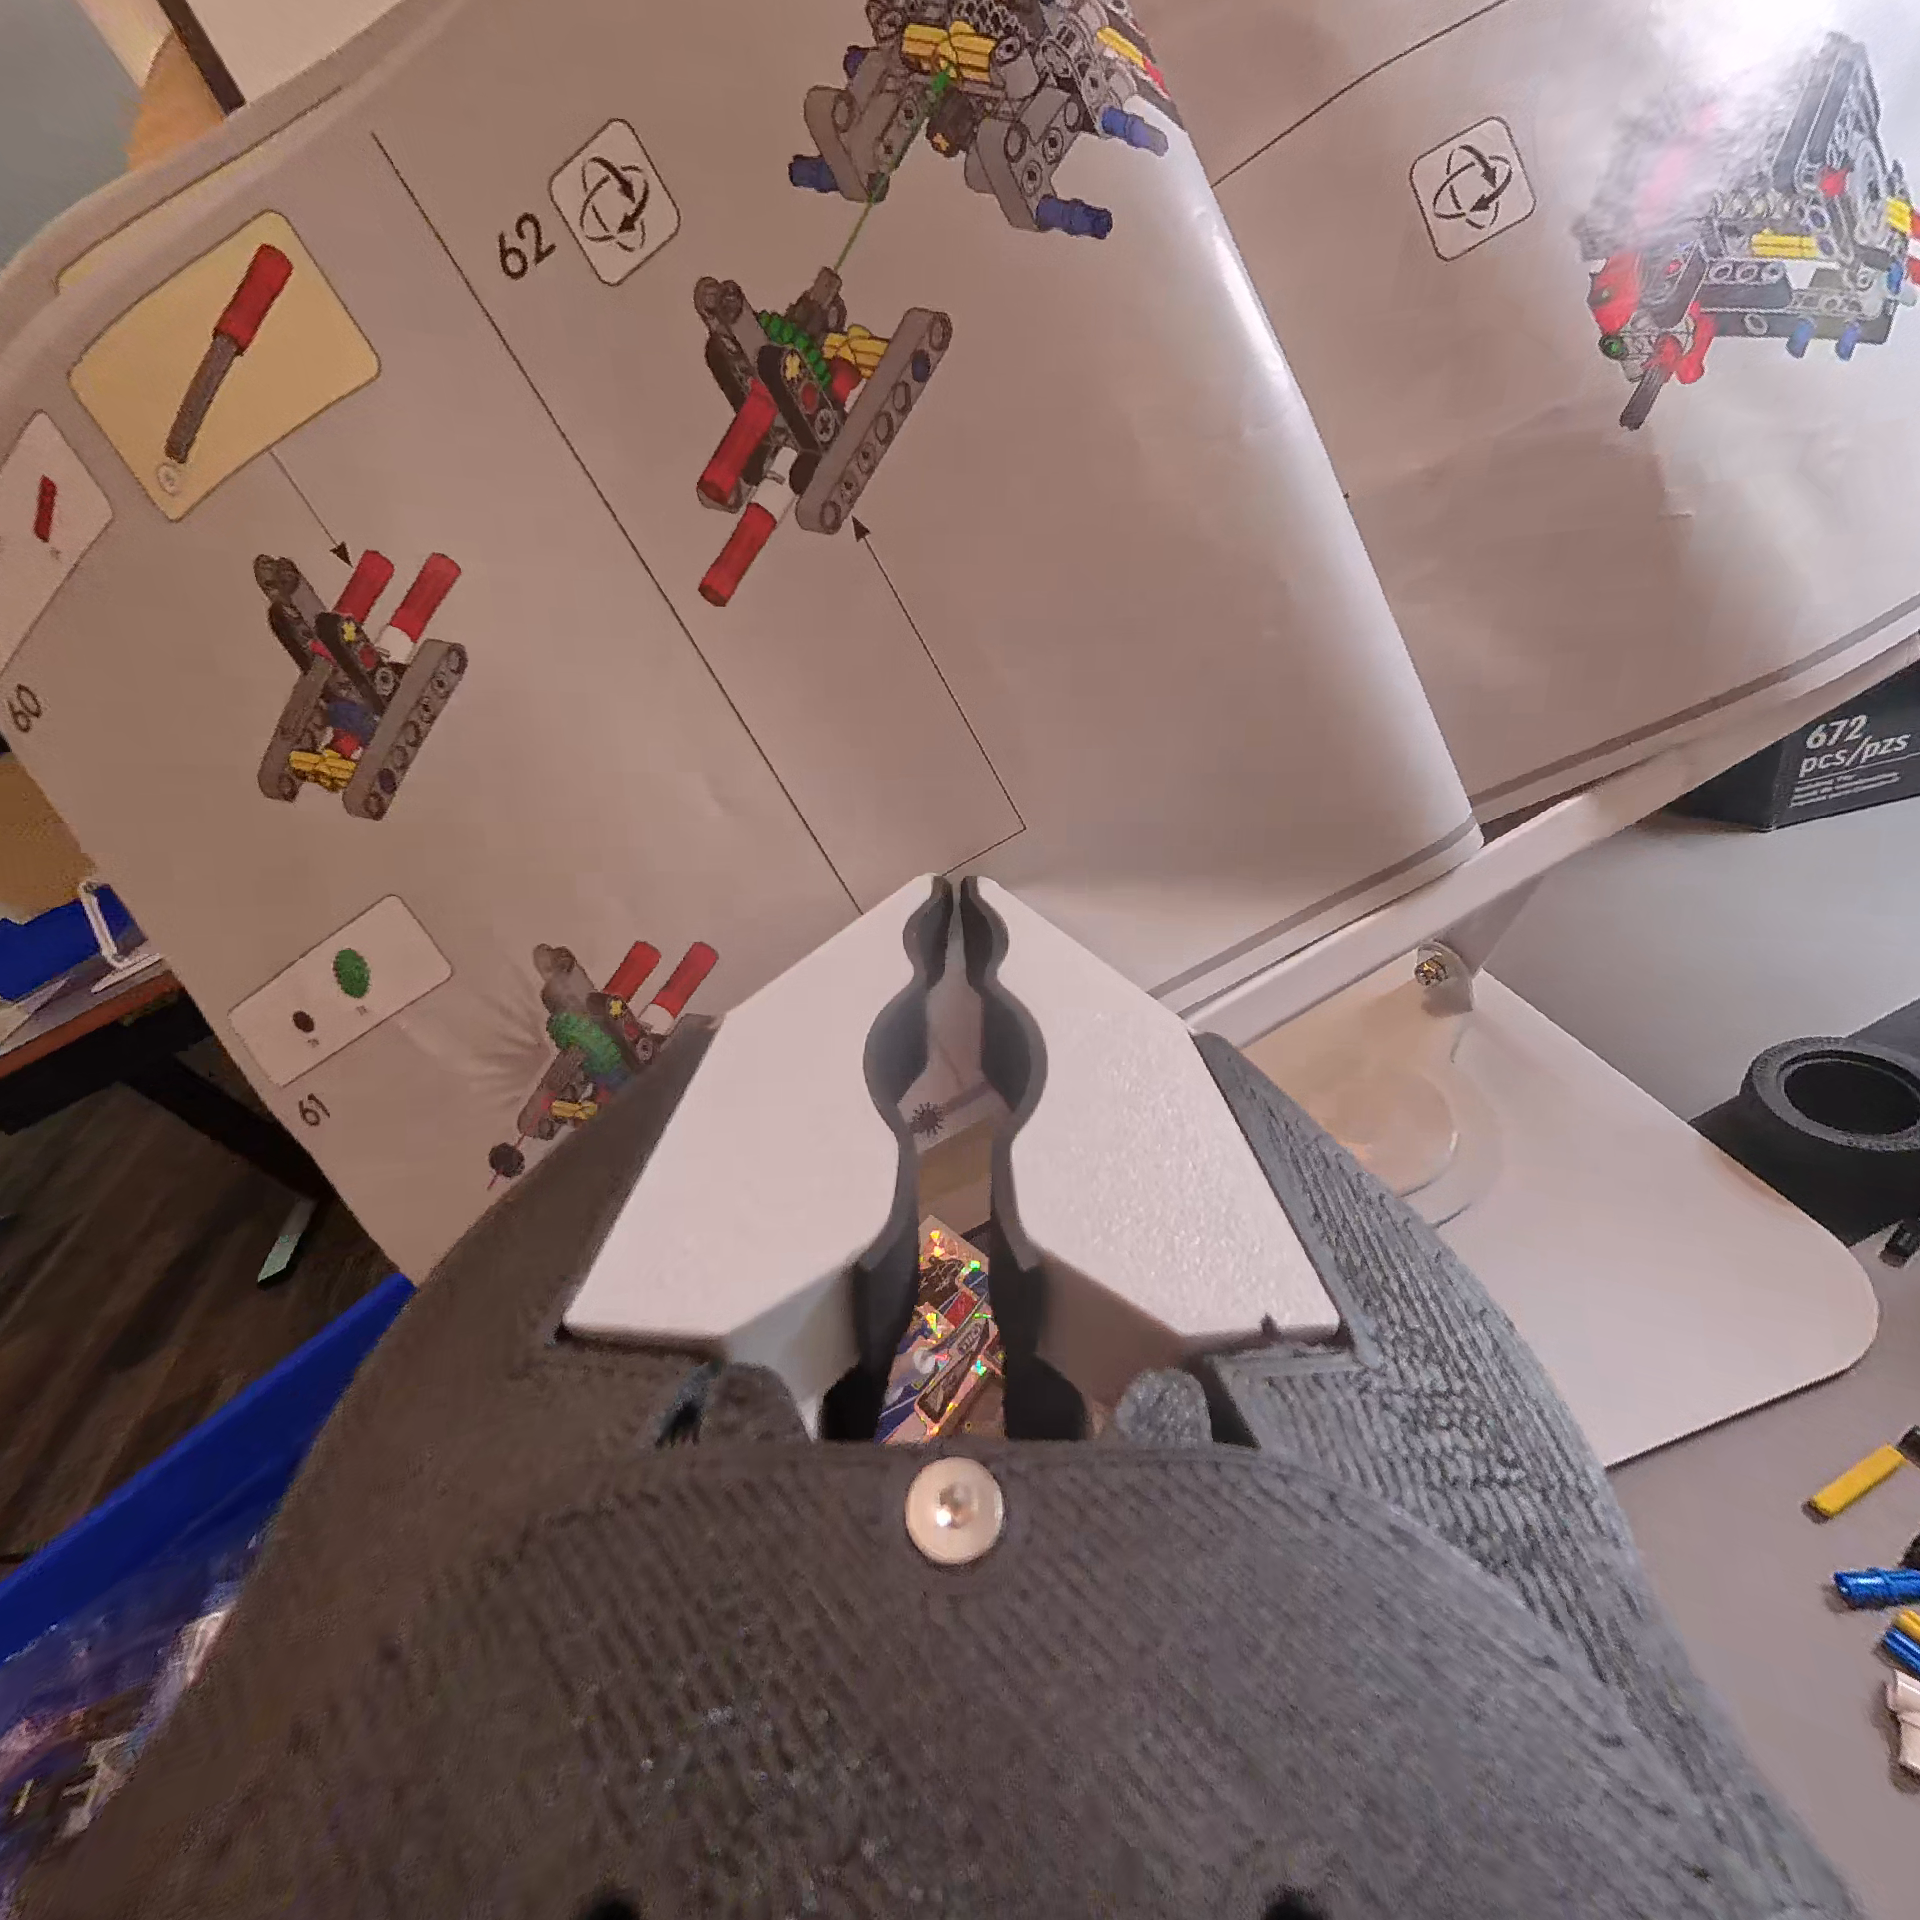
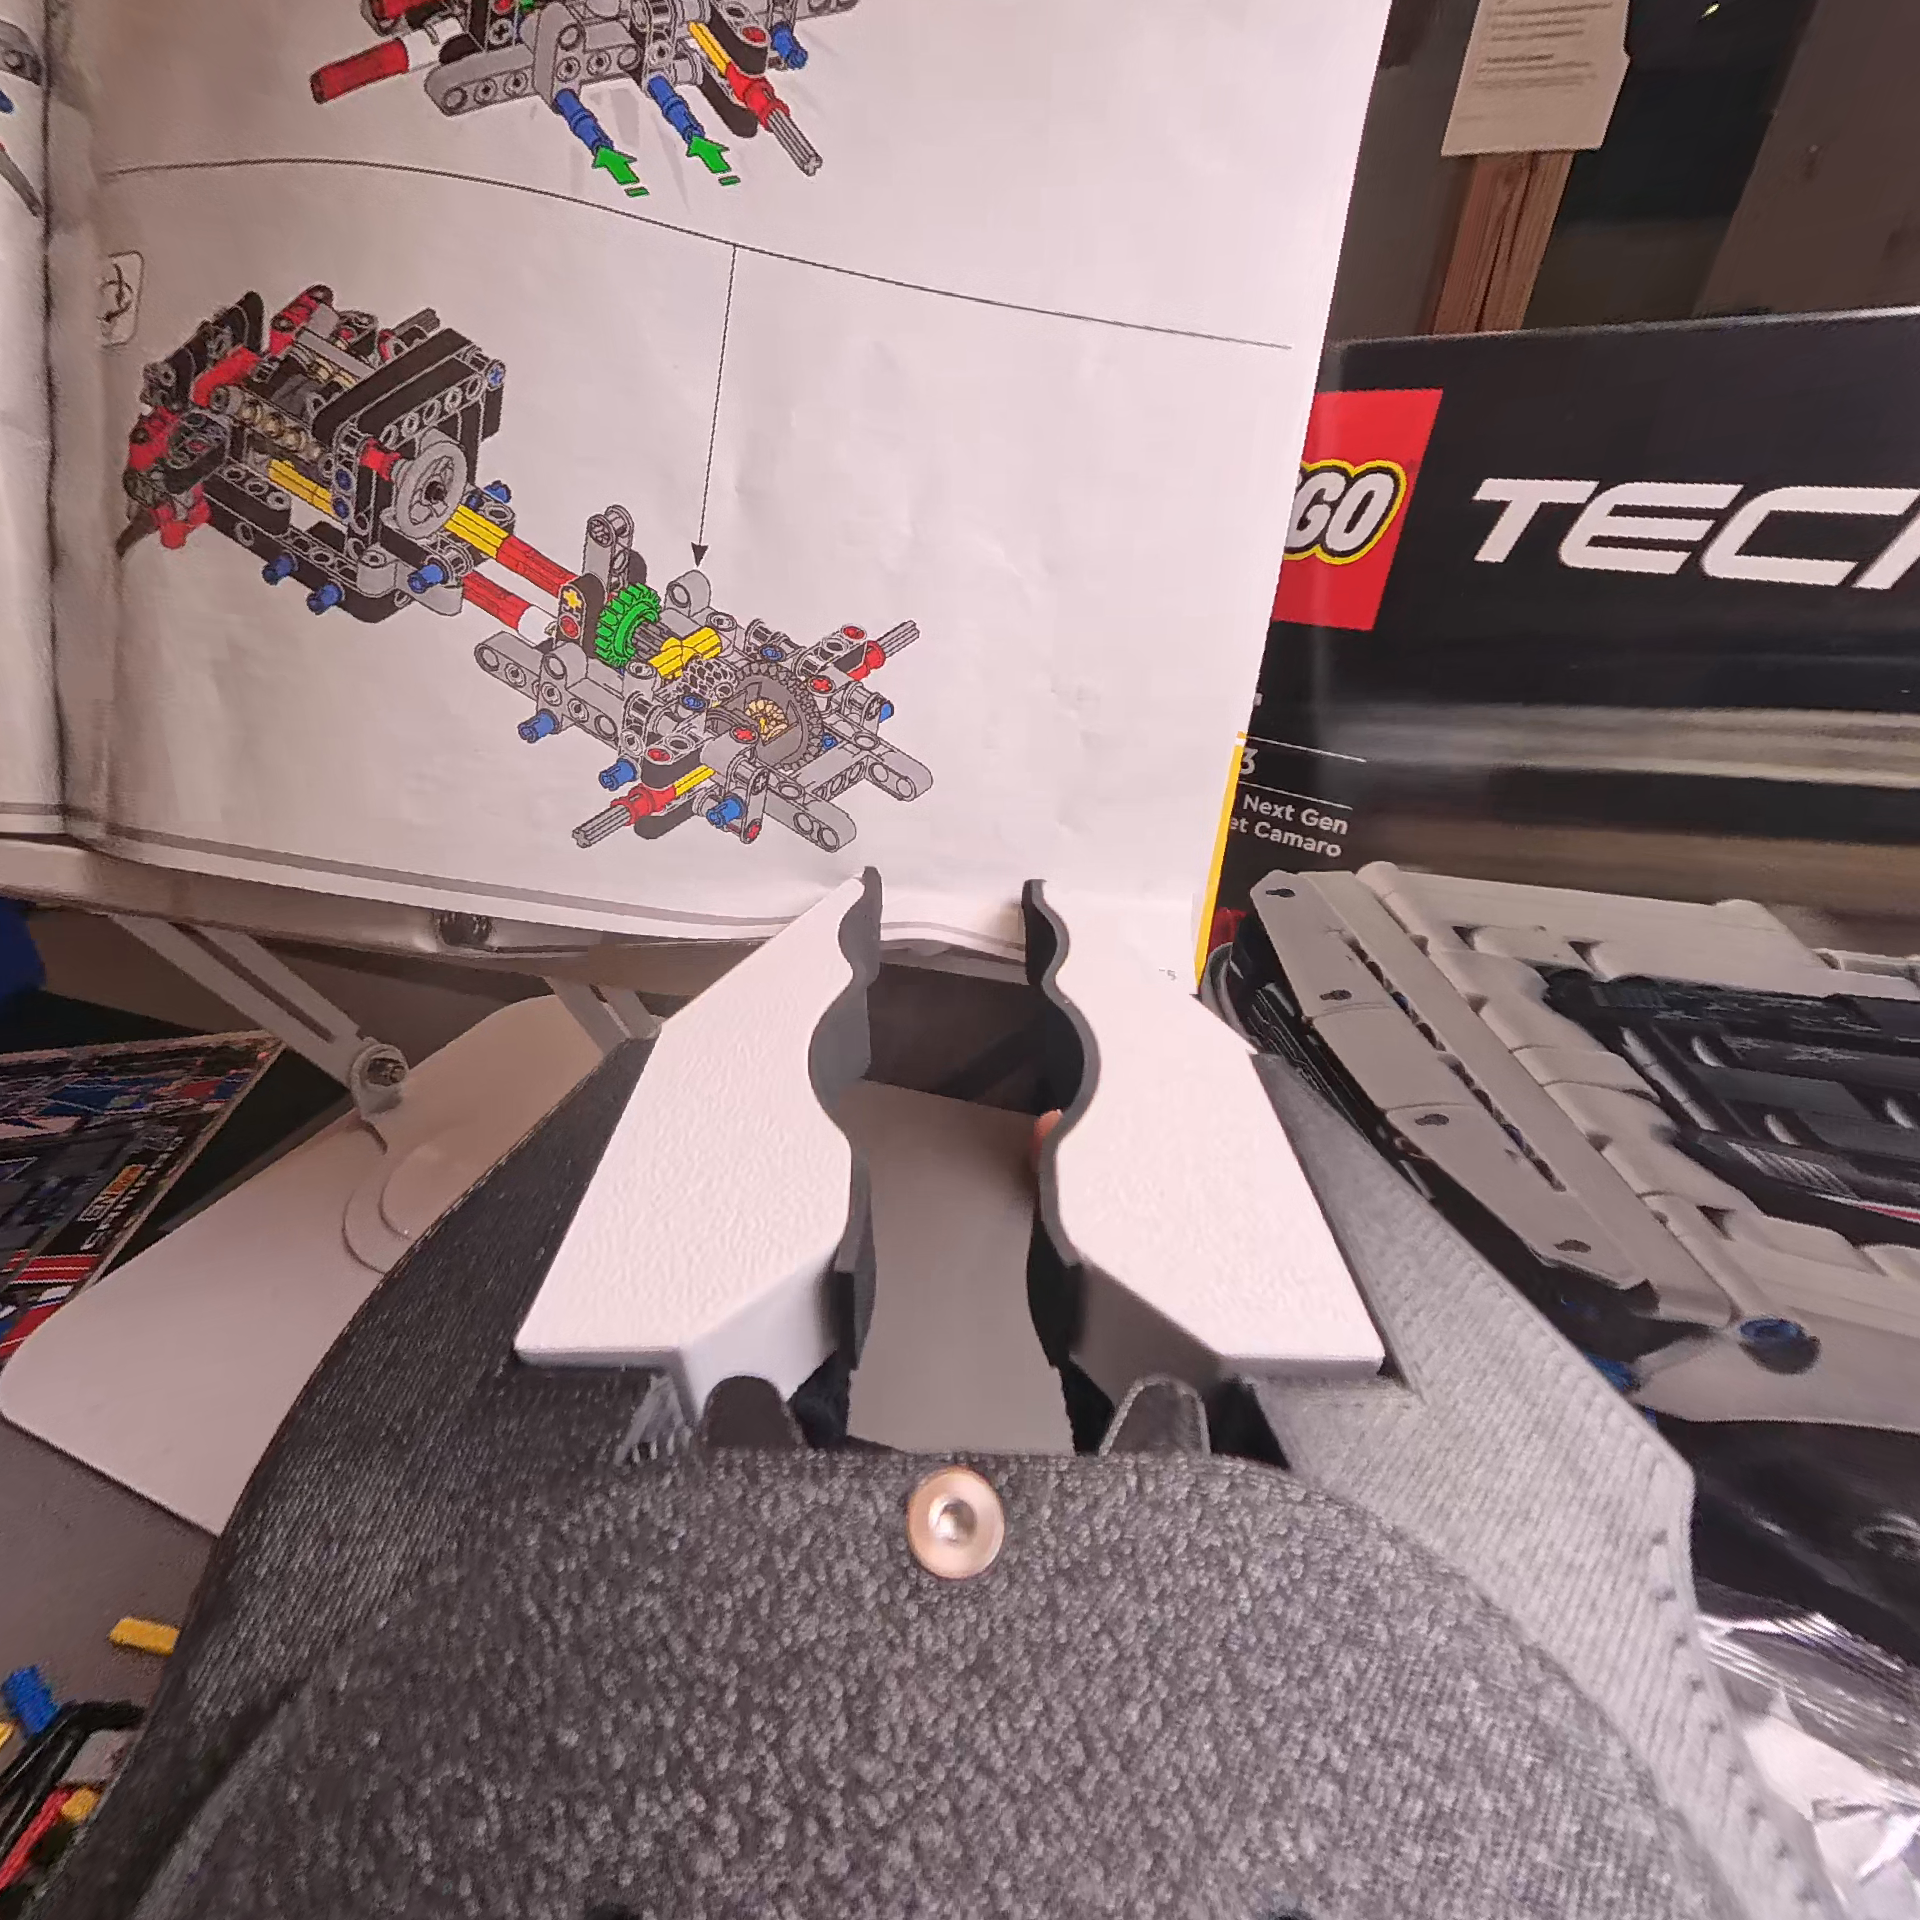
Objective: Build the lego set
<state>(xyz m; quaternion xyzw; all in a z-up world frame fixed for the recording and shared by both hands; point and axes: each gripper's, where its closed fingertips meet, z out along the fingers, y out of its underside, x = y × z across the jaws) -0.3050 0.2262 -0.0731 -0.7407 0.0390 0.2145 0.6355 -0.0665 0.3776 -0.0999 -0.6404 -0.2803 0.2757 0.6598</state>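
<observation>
An open instruction booklet point(image 1: 935, 468) stands on a white stand point(image 1: 1621, 1226) right in front of both grippers; it also fills the right wrist view point(image 2: 831, 416). My left gripper point(image 1: 956, 894) is shut with nothing between its fingertips, close to the lower edge of the page. My right gripper point(image 2: 948, 894) is open and empty, pointing at the booklet's lower edge. Loose yellow point(image 1: 1855, 1481) and blue point(image 1: 1875, 1588) pieces lie on the table at the right of the left wrist view. Small pieces point(image 2: 62, 1725) lie at the lower left of the right wrist view.
A blue bin point(image 1: 208, 1475) with bagged parts sits at the lower left. A black tyre point(image 1: 1839, 1107) lies to the right of the stand. The black set box point(image 2: 1610, 582) stands at the right, with a grey and black slatted object point(image 2: 1558, 1122) before it. A sticker sheet point(image 2: 94, 1153) lies left. One gripper's finger ends stand about 30 cm off the other's.
</observation>
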